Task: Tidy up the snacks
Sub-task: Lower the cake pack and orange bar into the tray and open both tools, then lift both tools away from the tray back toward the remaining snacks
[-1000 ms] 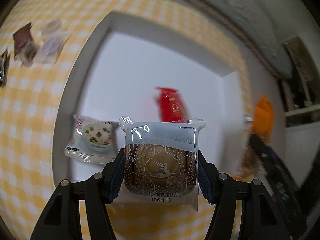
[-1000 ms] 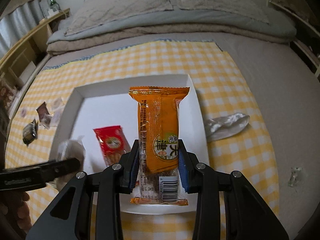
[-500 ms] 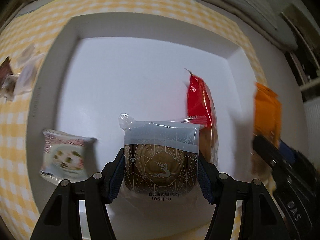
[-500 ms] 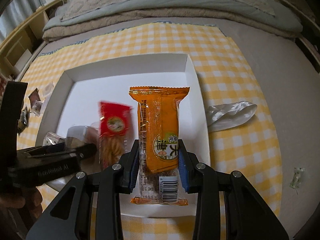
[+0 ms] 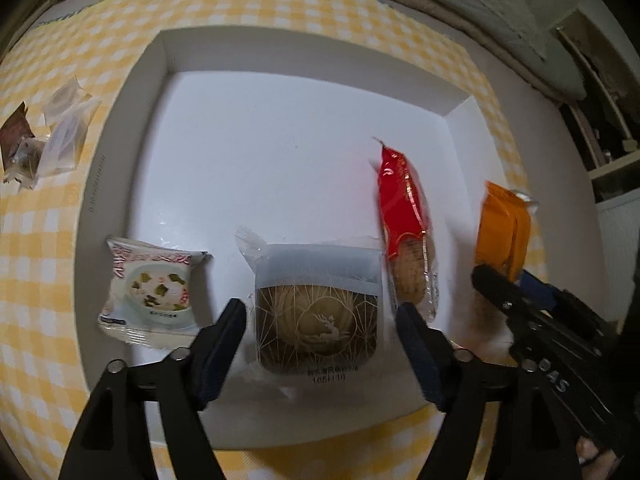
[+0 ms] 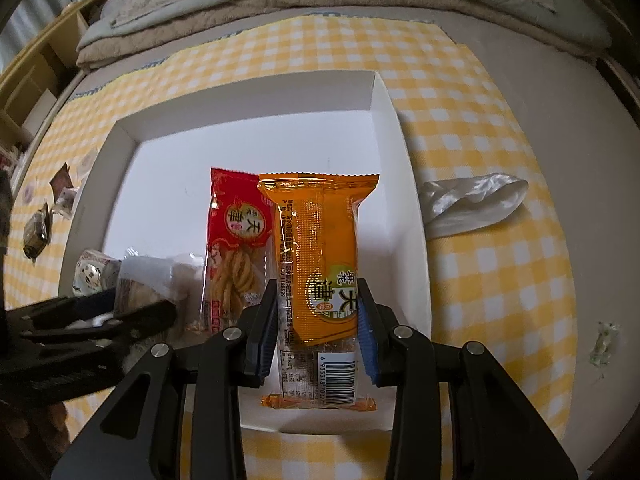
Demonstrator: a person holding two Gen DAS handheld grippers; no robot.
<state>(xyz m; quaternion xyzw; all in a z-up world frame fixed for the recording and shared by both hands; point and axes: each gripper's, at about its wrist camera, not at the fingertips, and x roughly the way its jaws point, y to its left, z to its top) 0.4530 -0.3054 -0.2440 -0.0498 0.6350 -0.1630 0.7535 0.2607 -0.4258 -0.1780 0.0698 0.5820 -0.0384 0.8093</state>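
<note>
A white box (image 5: 120, 152) lies on a yellow checked cloth. On its floor are a green-and-white snack packet (image 5: 154, 292), a deer-marked pastry packet (image 5: 318, 312) and a red twist-snack packet (image 5: 400, 200). My left gripper (image 5: 318, 314) straddles the pastry packet. Its jaws are opening, and a gap shows on both sides of the packet. My right gripper (image 6: 318, 320) holds an orange packet (image 6: 320, 248) over the box's right side, beside the red packet (image 6: 236, 248). Those jaws are also opening, but the pads still touch the orange packet's sides.
Small loose wrappers (image 5: 60, 132) lie on the cloth left of the box. A crumpled clear bag (image 6: 472, 204) lies to the right of the box wall (image 6: 396, 120). Folded bedding (image 6: 320, 0) runs along the back, and a wooden shelf (image 6: 32, 72) stands at far left.
The left gripper came down into the box with the pastry packet, then spread its fingers off it. The right gripper sank a little with the orange packet, closer to the red one.
</note>
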